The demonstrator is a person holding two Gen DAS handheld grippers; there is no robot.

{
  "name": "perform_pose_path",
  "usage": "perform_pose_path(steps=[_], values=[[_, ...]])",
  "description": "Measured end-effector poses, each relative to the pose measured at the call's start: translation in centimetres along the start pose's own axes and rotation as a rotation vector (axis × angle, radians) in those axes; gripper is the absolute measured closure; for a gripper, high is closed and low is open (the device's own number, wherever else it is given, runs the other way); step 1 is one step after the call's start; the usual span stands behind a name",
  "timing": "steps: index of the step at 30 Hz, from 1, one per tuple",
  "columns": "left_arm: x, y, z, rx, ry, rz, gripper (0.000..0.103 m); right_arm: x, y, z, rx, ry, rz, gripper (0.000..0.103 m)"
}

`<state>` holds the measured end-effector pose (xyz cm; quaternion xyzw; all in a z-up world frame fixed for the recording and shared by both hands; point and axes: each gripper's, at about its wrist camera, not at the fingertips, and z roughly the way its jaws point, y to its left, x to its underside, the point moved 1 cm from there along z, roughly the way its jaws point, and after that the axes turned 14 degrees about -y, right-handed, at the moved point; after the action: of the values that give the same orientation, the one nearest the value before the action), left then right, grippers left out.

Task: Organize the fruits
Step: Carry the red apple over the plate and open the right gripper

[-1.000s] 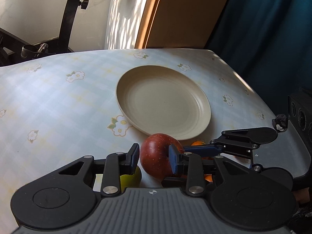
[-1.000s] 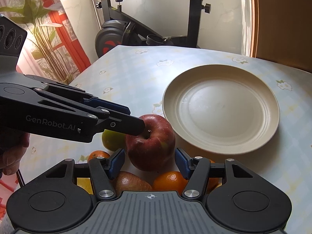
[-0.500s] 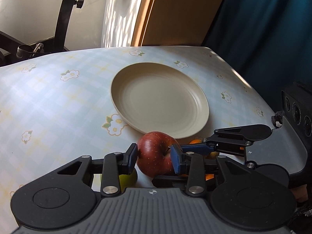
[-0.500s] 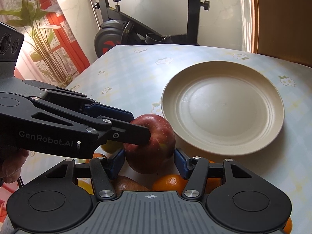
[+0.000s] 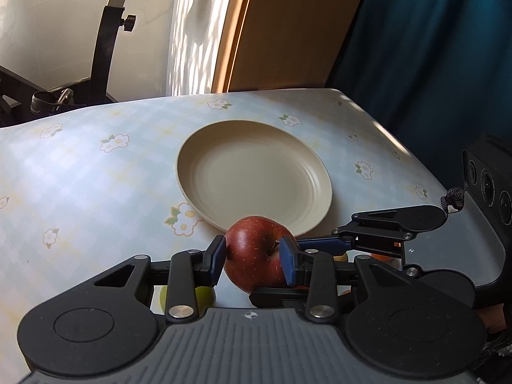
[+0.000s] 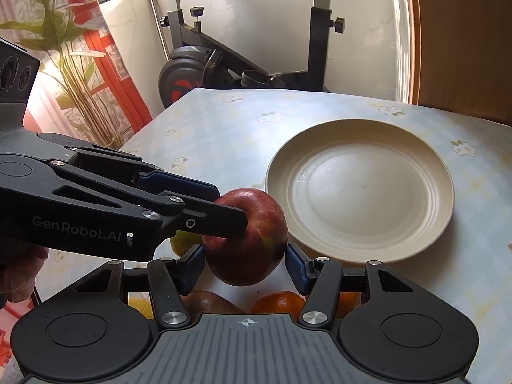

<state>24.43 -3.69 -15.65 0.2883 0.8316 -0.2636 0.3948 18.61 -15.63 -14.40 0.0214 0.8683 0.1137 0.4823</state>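
Left gripper (image 5: 252,257) clamped on red apple (image 5: 254,256), blue pads pressed to both sides, apple lifted off the tabletop. Right gripper (image 6: 244,264) part open, pads flanking the same apple (image 6: 246,240) from below; left pad at its skin, contact unclear, right pad with a small gap. Left gripper's fingers (image 6: 211,216) entering from the left in the right wrist view, tips at the apple's stem dimple.

Apple just off the near edge of the cream plate (image 5: 252,172), plate bare. Beneath the apple, more fruit on the table: green fruit (image 6: 182,243), brownish fruit (image 6: 208,302), mandarin (image 6: 278,300), something yellow (image 6: 140,308) mostly hidden.

Table (image 5: 80,176) covered in pale blue check cloth with white flower prints, patchy sunlight, rounded corner at far right. Behind: exercise bike (image 6: 204,64) against white wall, tall green plant (image 6: 64,48) beside red-framed window at left, wooden panel (image 5: 288,28), dark teal curtain (image 5: 432,48). Part of a hand (image 6: 16,272) at lower left edge.
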Motion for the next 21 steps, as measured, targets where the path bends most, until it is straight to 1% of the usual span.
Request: perform_pose_path(steps=[7,12,16,21], values=[[-1.7,-1.3,-0.4,-0.003,-0.034,0.027,0.064,-1.5,-0.6,-1.4,0.002,-0.049,-0.015,0.051],[-3.0,-2.1,0.1,0.003,-0.051,0.060,0.064,-2.7,-1.6,-1.5,0.007,-0.072,-0.020,0.051],[-4.0,-1.8,1.4,0.000,-0.057,0.058,0.064,-3.8,-2.7,-0.5,0.015,-0.083,-0.038,0.051],[-5.5,-0.8,3.2,-0.022,-0.060,0.047,0.064,-5.2,-3.8,1.6,0.016,-0.087,-0.059,0.051]])
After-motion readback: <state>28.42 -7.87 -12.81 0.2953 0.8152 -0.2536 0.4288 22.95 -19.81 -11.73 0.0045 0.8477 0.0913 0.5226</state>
